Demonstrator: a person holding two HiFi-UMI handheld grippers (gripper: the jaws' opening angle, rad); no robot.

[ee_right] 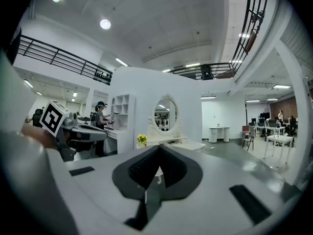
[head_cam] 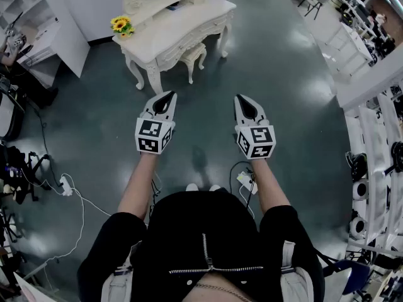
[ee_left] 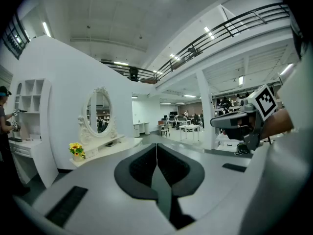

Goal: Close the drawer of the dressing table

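The cream dressing table (head_cam: 182,24) stands far ahead on the dark floor, with an oval mirror (ee_left: 99,112) and a small pot of sunflowers (head_cam: 121,24) on it. From here I cannot tell how its drawer stands. Both grippers are held out level in front of the person, well short of the table. The left gripper (head_cam: 167,95) is shut with nothing in it, its pads meeting in a line (ee_left: 156,145). The right gripper (head_cam: 243,98) is shut and empty too (ee_right: 159,148). The table also shows in the right gripper view (ee_right: 188,144).
A matching stool (head_cam: 195,52) is tucked under the table. A white shelf unit (head_cam: 38,17) stands at the left, with a person (ee_right: 100,116) at it. Cables and a power strip (head_cam: 66,184) lie on the floor at the left. White racks (head_cam: 378,137) line the right side.
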